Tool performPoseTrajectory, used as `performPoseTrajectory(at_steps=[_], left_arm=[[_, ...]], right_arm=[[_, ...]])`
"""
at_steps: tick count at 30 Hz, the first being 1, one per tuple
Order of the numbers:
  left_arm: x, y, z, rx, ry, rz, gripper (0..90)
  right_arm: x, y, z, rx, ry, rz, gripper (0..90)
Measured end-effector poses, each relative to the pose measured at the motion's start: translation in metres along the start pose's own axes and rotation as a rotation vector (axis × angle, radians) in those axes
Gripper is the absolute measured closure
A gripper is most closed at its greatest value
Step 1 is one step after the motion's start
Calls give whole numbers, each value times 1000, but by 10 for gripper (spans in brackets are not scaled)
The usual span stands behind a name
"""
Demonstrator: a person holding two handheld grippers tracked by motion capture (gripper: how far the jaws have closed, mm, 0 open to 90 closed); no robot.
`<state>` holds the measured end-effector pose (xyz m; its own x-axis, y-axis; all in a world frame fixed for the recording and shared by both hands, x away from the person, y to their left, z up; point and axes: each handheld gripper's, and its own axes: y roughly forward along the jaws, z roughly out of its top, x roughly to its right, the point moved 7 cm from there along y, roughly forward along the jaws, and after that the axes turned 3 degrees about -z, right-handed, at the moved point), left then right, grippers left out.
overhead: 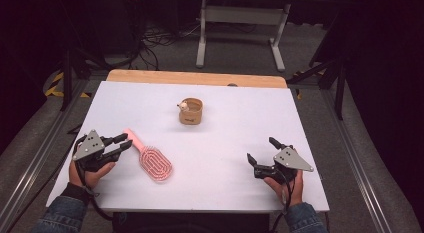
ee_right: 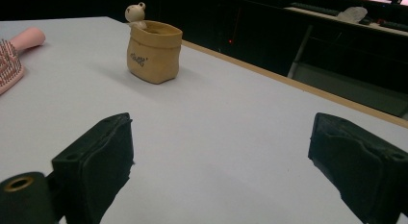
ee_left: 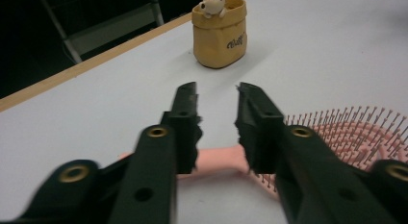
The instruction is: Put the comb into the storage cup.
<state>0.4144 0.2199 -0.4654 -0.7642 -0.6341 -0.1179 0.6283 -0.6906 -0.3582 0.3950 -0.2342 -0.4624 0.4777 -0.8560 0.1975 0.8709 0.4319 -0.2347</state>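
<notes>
A pink hairbrush (overhead: pixel 155 163) lies bristles up on the white table (overhead: pixel 240 108), left of centre. Its handle (ee_left: pixel 219 159) runs crosswise under my left gripper (overhead: pixel 126 141), whose jaws stand a narrow gap apart (ee_left: pixel 217 89). Nothing is pinched between the pads. A tan pouch-shaped cup (overhead: pixel 191 113) with a small animal figure on its rim stands near the middle, ahead of both grippers (ee_left: pixel 220 36) (ee_right: pixel 153 53). My right gripper (overhead: pixel 261 149) rests at the front right with its jaws wide open (ee_right: pixel 221 132) and nothing between them. The brush head (ee_right: pixel 9 60) shows at the far left of that view.
A wooden strip (overhead: pixel 195 78) borders the table's far edge, and beyond it a white table frame (overhead: pixel 242 23) stands on the floor. Metal rails (overhead: pixel 30 168) run along both sides of the table. Bare white surface lies between the two grippers.
</notes>
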Motion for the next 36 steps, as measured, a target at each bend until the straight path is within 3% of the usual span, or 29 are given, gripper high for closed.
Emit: performPoseTrajectory(at_steps=[4, 18, 27, 36], left_arm=[[-7, 6, 5, -10, -8, -10, 898], [-22, 39, 13, -117, -15, -11, 900], [-23, 60, 11, -196, 22, -25, 900], [-30, 66, 2, -253, 9, -6, 900]], right_arm=[[0, 0, -1, -4, 5, -2, 94], [-1, 4, -4, -24, 9, 7, 97], [-1, 5, -6, -42, 0, 9, 102], [-2, 6, -8, -55, -12, 13, 106]])
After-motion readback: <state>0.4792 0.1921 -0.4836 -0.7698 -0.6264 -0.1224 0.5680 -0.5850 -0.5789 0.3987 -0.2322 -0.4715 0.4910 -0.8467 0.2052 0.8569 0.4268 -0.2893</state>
